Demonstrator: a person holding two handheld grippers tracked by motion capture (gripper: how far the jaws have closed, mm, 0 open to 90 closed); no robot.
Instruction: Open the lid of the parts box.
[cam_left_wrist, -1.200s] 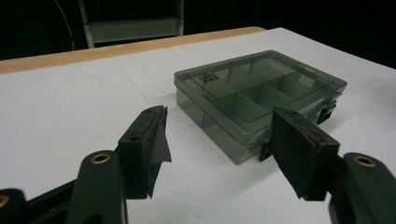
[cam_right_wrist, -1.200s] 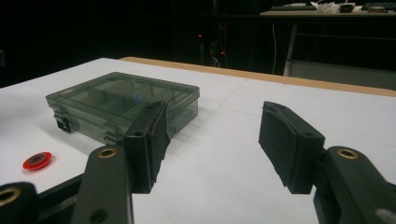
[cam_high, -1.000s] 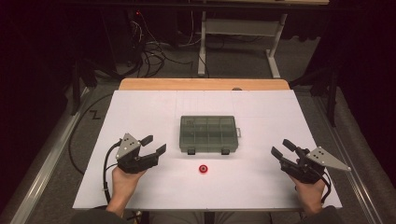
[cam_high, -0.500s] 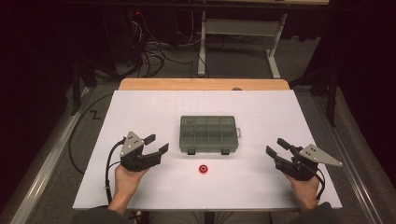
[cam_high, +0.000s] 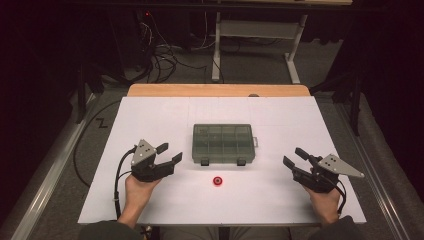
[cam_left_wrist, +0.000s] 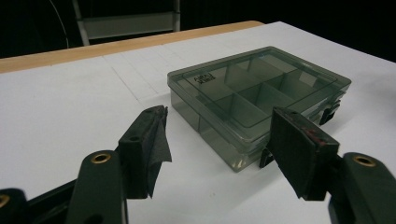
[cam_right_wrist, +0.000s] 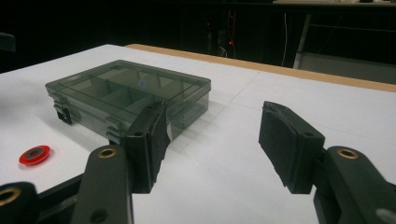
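A closed, translucent grey compartment box (cam_high: 222, 144) lies in the middle of the white table top (cam_high: 150, 120), latches facing the person. A small red ring (cam_high: 217, 181) lies flat just in front of it. My left gripper (cam_high: 170, 153) is held low, left of the box, open with nothing between its jaws. In the left gripper view, the box (cam_left_wrist: 261, 88) sits just beyond the open left gripper (cam_left_wrist: 217, 116). My right gripper (cam_high: 293, 156) hovers right of the box, also open. The right gripper view has the box (cam_right_wrist: 126, 91) and the red ring (cam_right_wrist: 34, 154) to the left of the open right gripper (cam_right_wrist: 215, 112).
A wooden strip (cam_high: 220, 90) edges the far side of the table. Beyond it stand a metal frame (cam_high: 255, 30) and tangled cables (cam_high: 160, 55) on the dark floor. White surface lies open on both sides of the box.
The right gripper has edged slightly left, toward the middle of the table. The left gripper, box and ring have stayed put.
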